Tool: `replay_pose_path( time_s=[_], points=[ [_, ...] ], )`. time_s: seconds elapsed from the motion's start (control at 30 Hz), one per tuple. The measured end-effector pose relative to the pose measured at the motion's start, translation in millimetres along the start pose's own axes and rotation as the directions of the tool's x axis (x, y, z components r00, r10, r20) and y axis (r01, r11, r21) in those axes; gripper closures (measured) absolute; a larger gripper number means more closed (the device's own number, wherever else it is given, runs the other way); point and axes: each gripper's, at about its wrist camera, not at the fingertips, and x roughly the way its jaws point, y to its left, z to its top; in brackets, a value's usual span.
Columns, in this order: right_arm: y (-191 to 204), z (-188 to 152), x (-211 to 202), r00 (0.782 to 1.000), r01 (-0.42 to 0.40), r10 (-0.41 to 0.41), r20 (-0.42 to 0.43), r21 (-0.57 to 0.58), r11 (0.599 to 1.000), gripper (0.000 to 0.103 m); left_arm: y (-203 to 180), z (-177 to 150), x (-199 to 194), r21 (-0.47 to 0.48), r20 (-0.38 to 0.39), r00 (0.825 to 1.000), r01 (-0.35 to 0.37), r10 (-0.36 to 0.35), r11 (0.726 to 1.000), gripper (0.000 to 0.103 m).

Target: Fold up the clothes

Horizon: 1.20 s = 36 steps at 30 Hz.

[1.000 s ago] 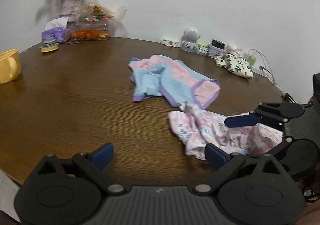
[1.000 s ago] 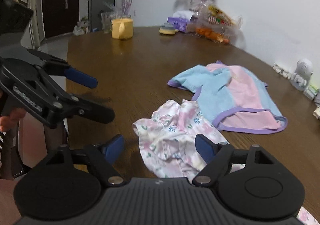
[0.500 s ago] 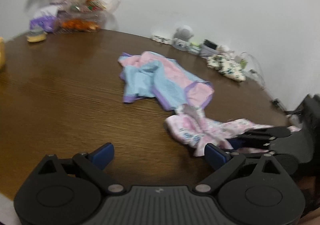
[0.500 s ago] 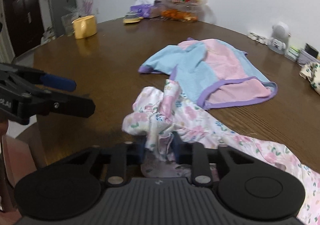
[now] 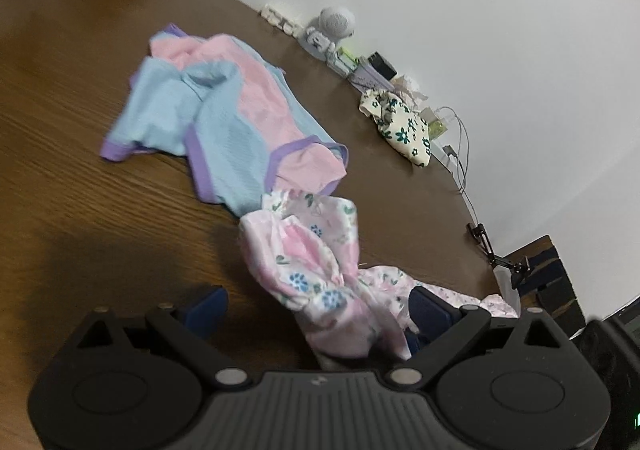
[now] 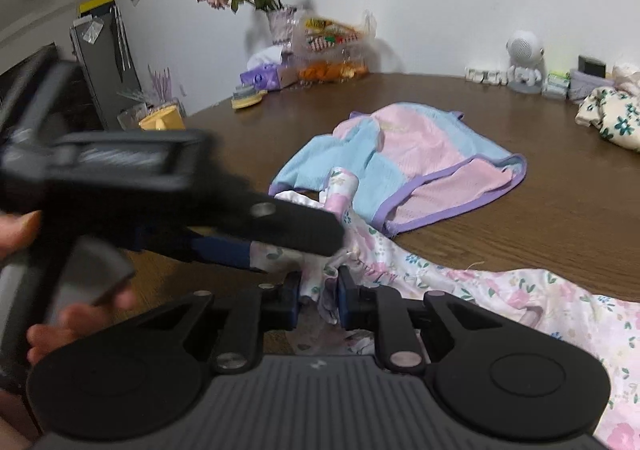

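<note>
A pink floral garment (image 5: pixel 316 274) (image 6: pixel 520 302) lies crumpled near the front edge of the brown table (image 5: pixel 80 177). My right gripper (image 6: pixel 319 300) is shut on a bunched edge of it. My left gripper (image 5: pixel 316 308) is open, its fingers on either side of the raised floral fabric; in the right wrist view it (image 6: pixel 296 246) reaches in from the left, just above the right gripper's fingertips. A blue and pink garment with purple trim (image 5: pixel 224 129) (image 6: pixel 400 165) lies crumpled farther back, its hem touching the floral one.
A cream floral pouch (image 5: pixel 400 121), a small white speaker figure (image 5: pixel 332 29), small items and cables line the wall side. A flower vase (image 6: pixel 280 21), snack bags (image 6: pixel 332 49), a tissue box (image 6: pixel 264 73) and a yellow cup (image 6: pixel 162 121) stand at the far left.
My right gripper closed on the floral garment and lifted its edge. My left gripper swung right and came in around the raised fabric, still open.
</note>
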Motion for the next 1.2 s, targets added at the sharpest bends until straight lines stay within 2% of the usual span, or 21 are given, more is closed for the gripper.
replay_pose_path(
  time_s=[0.07,0.17,0.2,0.23,0.27,0.33,0.47,0.53,0.6,0.67,0.7,0.8,0.87,0.93,1.0,1.1,1.2],
  points=[
    [0.4,-1.3,-4.8,1.000,0.006,-0.006,0.021,-0.003,1.000,0.086,-1.4,1.0,8.2,-0.021,-0.010,1.000,0.002,-0.002,1.000,0.010],
    [2.3,-4.1,-10.4,0.999,0.014,-0.014,0.043,-0.009,1.000,0.086,-2.5,2.3,16.9,-0.051,-0.013,1.000,0.005,-0.006,0.999,0.020],
    [3.0,-5.4,-11.3,0.999,0.019,-0.019,0.047,-0.014,1.000,0.086,-2.1,2.3,18.9,-0.063,-0.013,1.000,0.009,-0.009,0.998,0.028],
    [3.6,-6.3,-11.1,0.999,0.022,-0.021,0.048,-0.017,1.000,0.086,-1.7,2.3,20.9,-0.075,-0.013,1.000,0.012,-0.013,0.997,0.041],
    [4.2,-7.3,-10.8,0.999,0.025,-0.024,0.049,-0.020,0.999,0.086,-1.2,1.7,22.8,-0.085,-0.018,1.000,0.016,-0.017,0.996,0.047],
    [5.2,-8.9,-9.5,0.998,0.031,-0.030,0.051,-0.027,0.999,0.086,0.8,-0.2,26.2,-0.107,-0.028,0.999,0.024,-0.027,0.994,0.070],
    [4.9,-12.7,-9.2,0.999,0.024,-0.023,0.036,-0.030,0.999,0.083,5.1,-2.9,27.2,-0.130,-0.021,0.999,0.030,-0.033,0.991,0.080],
    [3.6,-13.6,-10.7,1.000,0.010,-0.009,0.020,-0.032,0.999,0.078,6.1,-2.6,27.5,-0.127,-0.021,0.999,0.026,-0.029,0.992,0.085],
    [1.8,-14.8,-16.9,1.000,-0.001,0.001,0.016,-0.040,0.999,0.068,7.3,-2.0,27.3,-0.123,-0.019,0.999,0.025,-0.027,0.992,0.091],
    [-3.7,-17.0,-29.2,1.000,-0.003,0.004,0.019,-0.038,0.999,0.061,7.4,-1.4,25.1,-0.109,-0.010,1.000,0.026,-0.027,0.994,0.093],
    [-9.4,-18.4,-37.4,1.000,0.000,0.001,0.018,-0.029,1.000,0.061,7.1,-1.1,23.8,-0.100,-0.005,1.000,0.027,-0.027,0.995,0.094],
    [-36.6,-25.3,-65.2,0.999,0.038,-0.039,0.017,0.039,0.999,0.061,7.8,0.1,21.1,-0.079,-0.002,1.000,0.024,-0.024,0.997,0.096],
    [-57.4,-31.4,-87.6,0.995,0.092,-0.094,0.024,0.090,0.992,0.059,9.4,1.4,20.0,-0.069,0.006,1.000,0.013,-0.013,0.998,0.096],
    [-78.6,-40.5,-111.1,0.981,0.182,-0.189,0.040,0.135,0.974,0.053,11.8,3.0,17.3,-0.059,0.022,1.000,-0.012,0.013,0.998,0.096],
    [-98.8,-49.5,-131.7,0.958,0.269,-0.282,0.048,0.181,0.946,0.052,15.4,5.1,11.2,-0.052,0.043,0.999,-0.025,0.027,0.998,0.096],
    [-125.7,-63.6,-157.6,0.907,0.401,-0.419,0.037,0.222,0.889,0.052,17.8,13.6,-1.3,-0.016,0.057,0.997,-0.058,0.059,0.998,0.096],
    [-141.4,-69.8,-173.0,0.872,0.476,-0.490,0.018,0.212,0.854,0.052,17.6,32.4,-19.7,0.061,0.060,0.986,-0.157,0.154,0.986,0.096]
  ],
)
